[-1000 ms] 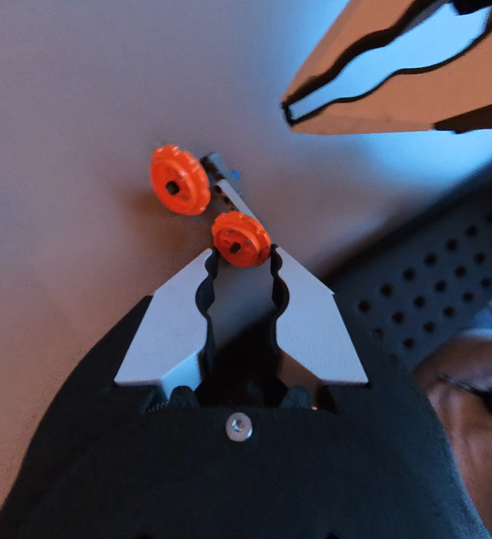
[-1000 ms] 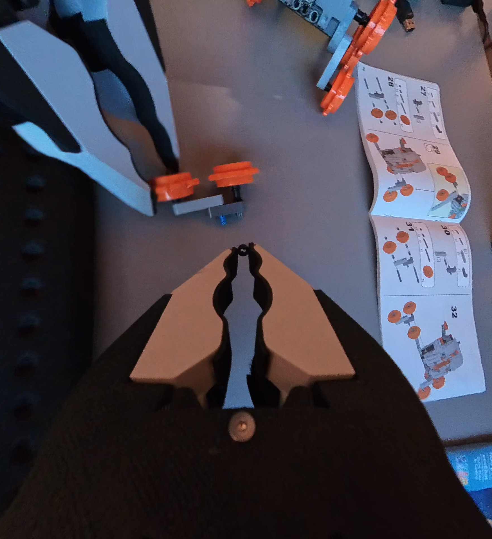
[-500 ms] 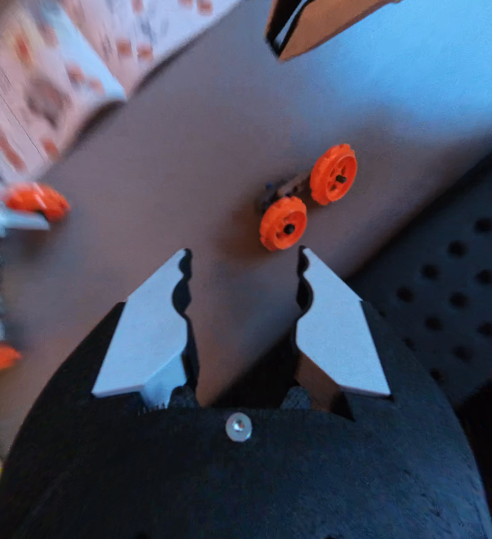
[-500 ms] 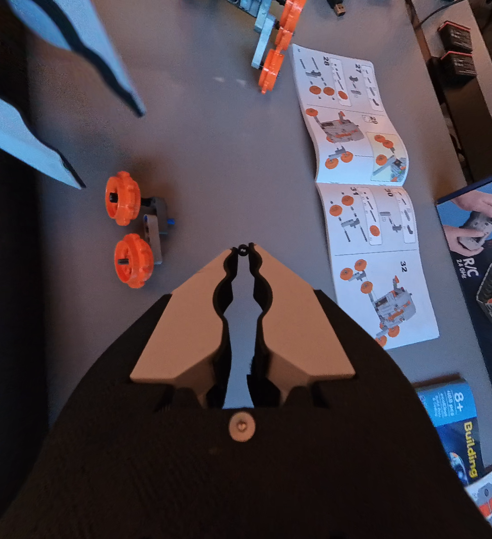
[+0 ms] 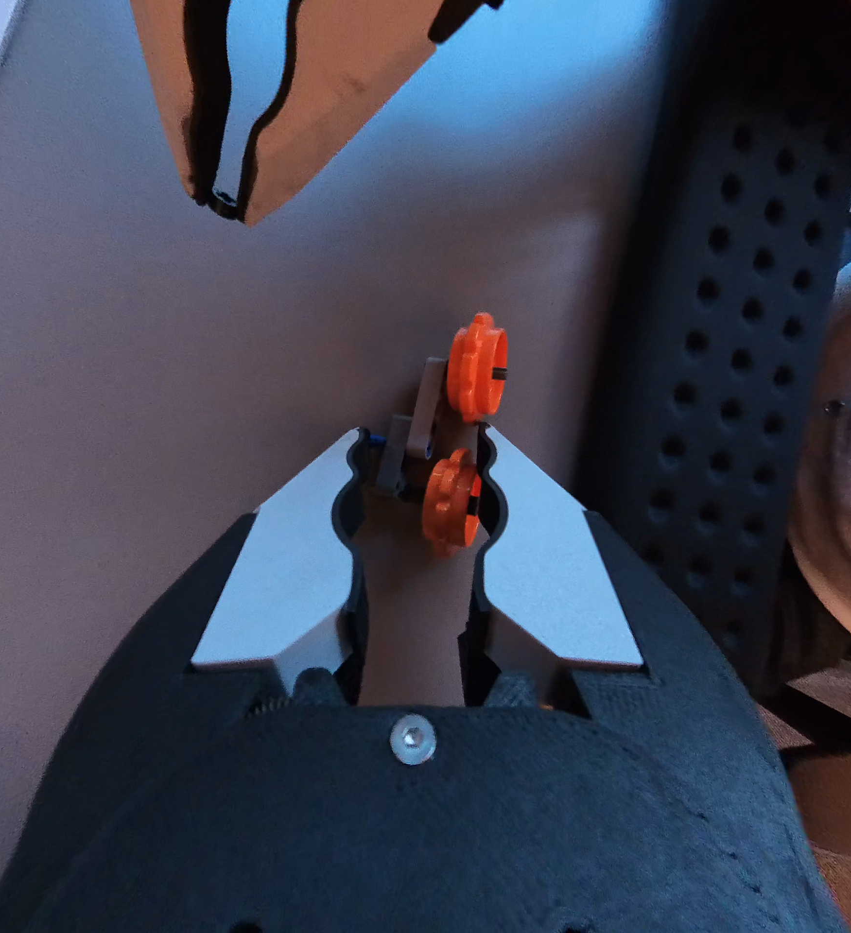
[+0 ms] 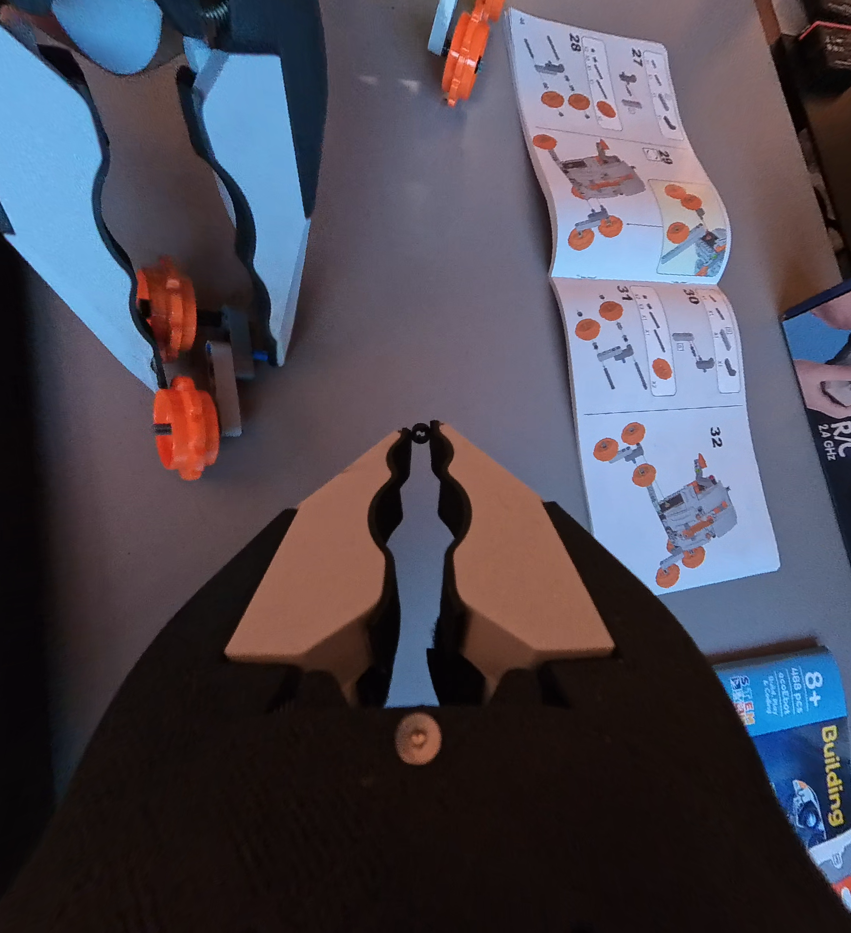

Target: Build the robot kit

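Note:
A small assembly of grey beams (image 5: 420,409) with two orange wheels (image 5: 476,366) lies on the grey table. It also shows in the right wrist view (image 6: 186,373). My left gripper (image 5: 422,433) straddles it: one finger presses the near wheel (image 5: 451,502), the other touches the blue pin on the beam side. In the right wrist view the left gripper (image 6: 211,348) stands at upper left. My right gripper (image 6: 419,429) is shut on a tiny black round piece (image 6: 419,433), just right of the assembly. It hangs above it in the left wrist view (image 5: 221,199).
An open instruction booklet (image 6: 640,303) lies to the right, with a dark box (image 6: 847,378) and a blue booklet (image 6: 792,732) beyond it. A larger model with orange wheels (image 6: 463,55) sits at the far edge. A black perforated mat (image 5: 741,353) borders the assembly; a hand (image 5: 847,454) is beside it. The tips of one gripper are about 9 cm away from the tips of the other.
My left gripper, open and back from the assembly half a second ago, has moved in and narrowed its jaws around it. The assembly has turned. My right gripper stays shut on the black piece.

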`<action>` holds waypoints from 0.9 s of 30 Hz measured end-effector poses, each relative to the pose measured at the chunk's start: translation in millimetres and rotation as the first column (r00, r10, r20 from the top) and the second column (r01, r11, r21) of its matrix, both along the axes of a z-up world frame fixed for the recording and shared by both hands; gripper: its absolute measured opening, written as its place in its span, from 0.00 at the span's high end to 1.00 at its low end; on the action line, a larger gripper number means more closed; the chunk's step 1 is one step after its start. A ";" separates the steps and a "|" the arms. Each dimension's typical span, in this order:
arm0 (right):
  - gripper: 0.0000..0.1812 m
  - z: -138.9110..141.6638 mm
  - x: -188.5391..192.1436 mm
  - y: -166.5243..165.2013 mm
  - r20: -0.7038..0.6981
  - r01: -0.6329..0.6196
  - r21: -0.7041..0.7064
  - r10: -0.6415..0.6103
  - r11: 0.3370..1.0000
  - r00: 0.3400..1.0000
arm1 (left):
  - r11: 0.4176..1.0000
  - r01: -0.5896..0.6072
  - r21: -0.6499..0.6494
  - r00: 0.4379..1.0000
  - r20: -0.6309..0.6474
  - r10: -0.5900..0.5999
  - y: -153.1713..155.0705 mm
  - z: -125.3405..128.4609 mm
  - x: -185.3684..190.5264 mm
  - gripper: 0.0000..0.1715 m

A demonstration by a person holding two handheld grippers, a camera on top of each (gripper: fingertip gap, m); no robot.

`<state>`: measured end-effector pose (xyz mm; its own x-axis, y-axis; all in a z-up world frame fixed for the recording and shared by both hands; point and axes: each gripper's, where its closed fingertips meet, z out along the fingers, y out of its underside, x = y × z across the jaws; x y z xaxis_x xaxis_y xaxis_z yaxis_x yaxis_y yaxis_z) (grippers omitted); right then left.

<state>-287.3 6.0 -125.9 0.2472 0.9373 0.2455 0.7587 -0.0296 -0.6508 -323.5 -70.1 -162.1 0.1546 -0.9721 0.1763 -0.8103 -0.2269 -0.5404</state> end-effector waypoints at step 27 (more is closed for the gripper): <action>0.96 -2.1 -2.0 1.9 0.011 0.000 0.042 0.000 0.999 1.000 | 0.593 -0.596 0.541 0.781 0.218 0.585 42.3 43.3 -43.3 0.87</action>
<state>-289.4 7.9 -128.1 0.2444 0.9261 0.2873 0.7657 -0.0025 -0.6432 -366.8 -27.8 -118.8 0.7330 -0.5838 -0.3492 -0.5988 -0.3102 -0.7384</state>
